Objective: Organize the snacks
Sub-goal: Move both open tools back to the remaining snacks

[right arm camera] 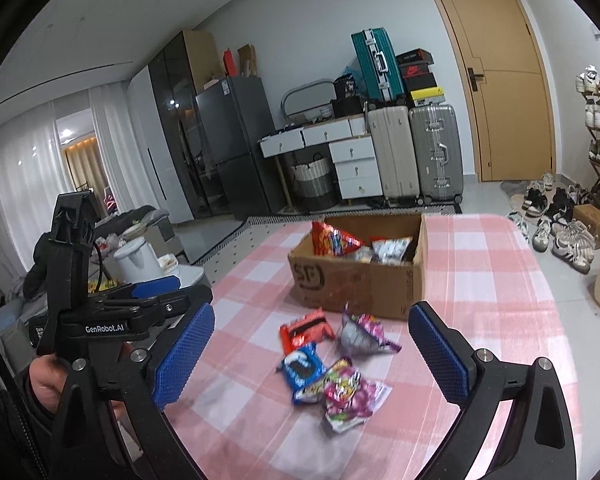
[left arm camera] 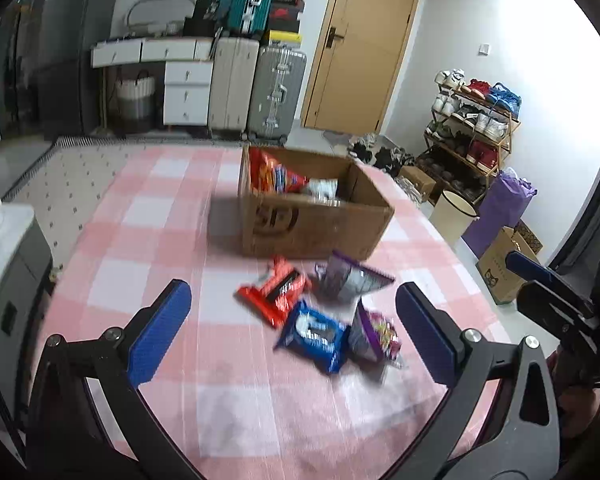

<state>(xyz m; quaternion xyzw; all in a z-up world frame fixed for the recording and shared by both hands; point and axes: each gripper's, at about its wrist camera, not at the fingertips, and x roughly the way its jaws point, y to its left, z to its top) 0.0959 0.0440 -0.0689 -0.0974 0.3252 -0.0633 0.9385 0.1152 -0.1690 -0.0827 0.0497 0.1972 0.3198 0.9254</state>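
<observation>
My left tongs [left arm camera: 294, 326] wide, empty; right tongs [right arm camera: 312, 360] wide, empty. Cardboard box [right arm camera: 364, 284] on tabletop [right arm camera: 500, 300] holds several snacks. Four packets loose before box: orange [right arm camera: 306, 330], blue [right arm camera: 302, 370], two purple [right arm camera: 362, 334]. I judge task partly done.

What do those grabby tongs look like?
Both tongs, the left and the right, have black frames with silver bolts and two bumpy blue pads. The left one's body reads "GenRobot.AI" in white and has a black cable. A dark sleeve shows behind it.
</observation>
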